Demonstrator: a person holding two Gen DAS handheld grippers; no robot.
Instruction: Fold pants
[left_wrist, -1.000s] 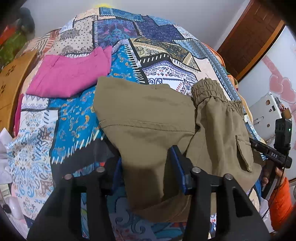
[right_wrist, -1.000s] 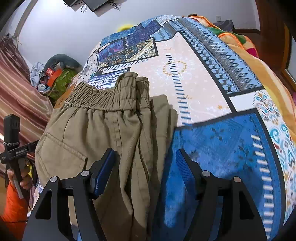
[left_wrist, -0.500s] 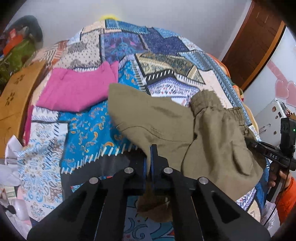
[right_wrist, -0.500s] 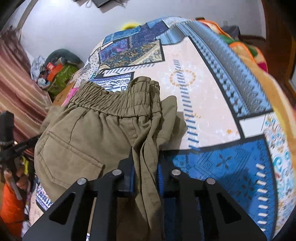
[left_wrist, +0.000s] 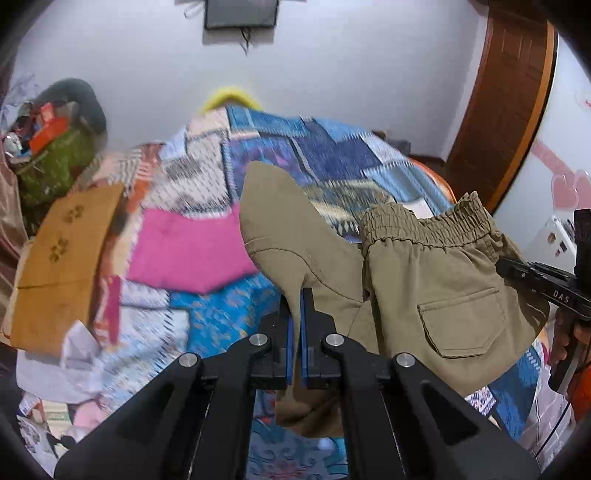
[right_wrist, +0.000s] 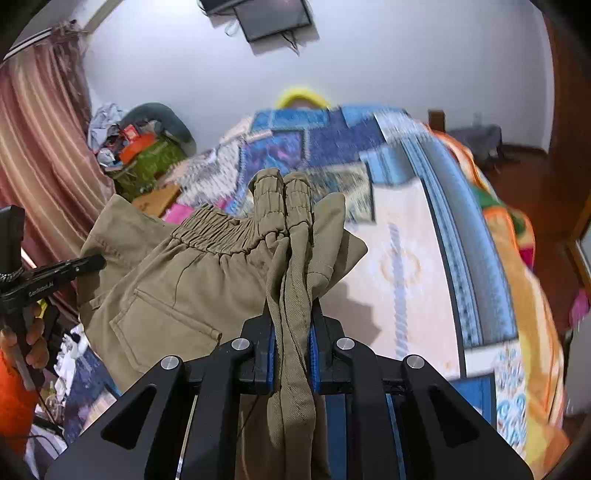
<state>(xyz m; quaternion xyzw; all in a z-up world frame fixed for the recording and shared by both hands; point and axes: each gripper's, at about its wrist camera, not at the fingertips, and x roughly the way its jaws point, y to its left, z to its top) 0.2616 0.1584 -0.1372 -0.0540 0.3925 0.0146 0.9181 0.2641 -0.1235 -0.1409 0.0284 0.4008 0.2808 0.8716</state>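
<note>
The khaki pants (left_wrist: 424, 280) hang off the bed between my two grippers, back pocket showing. In the left wrist view my left gripper (left_wrist: 295, 317) is shut on a thin edge of a pant leg, which rises in a point above the blue pads. In the right wrist view my right gripper (right_wrist: 291, 332) is shut on a thick bunch of the pants (right_wrist: 177, 280) just below the elastic waistband (right_wrist: 284, 195). Loose fabric droops below both grips. A hand (left_wrist: 565, 332) holding the other tool shows at the right edge of the left wrist view.
A patchwork bedspread (left_wrist: 332, 147) covers the bed below. A pink garment (left_wrist: 188, 247) lies on it at the left, beside an ochre cloth (left_wrist: 62, 258). Clutter with a green bag (left_wrist: 55, 158) sits at the far left, a striped curtain (right_wrist: 37, 147) beyond it, a wooden door (left_wrist: 506, 110) at the right.
Both grippers went from open around the pants to shut on them. Both then rose, lifting the pants off the bedspread, and the views tilted up toward the wall.
</note>
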